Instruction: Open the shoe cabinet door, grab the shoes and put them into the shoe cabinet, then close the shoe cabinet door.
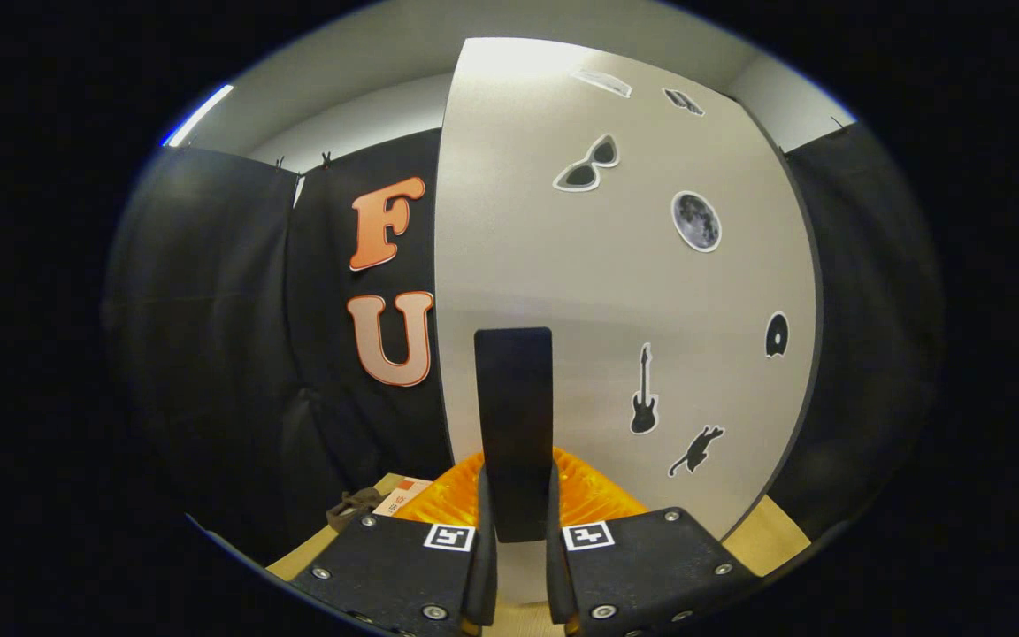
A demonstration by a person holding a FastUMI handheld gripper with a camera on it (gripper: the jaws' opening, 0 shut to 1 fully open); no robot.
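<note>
A small card with orange print lies on the wooden tabletop beside a dark clip

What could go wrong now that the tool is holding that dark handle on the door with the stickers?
1. The tool pinches the dark handle only at its lower end, so it may slip off when pulled or pushed.
2. The cabinet door swings close to the orange thing at its foot and could bump it.
3. A brown item and a small box lie beside the left finger; the tool might knock them.
</note>
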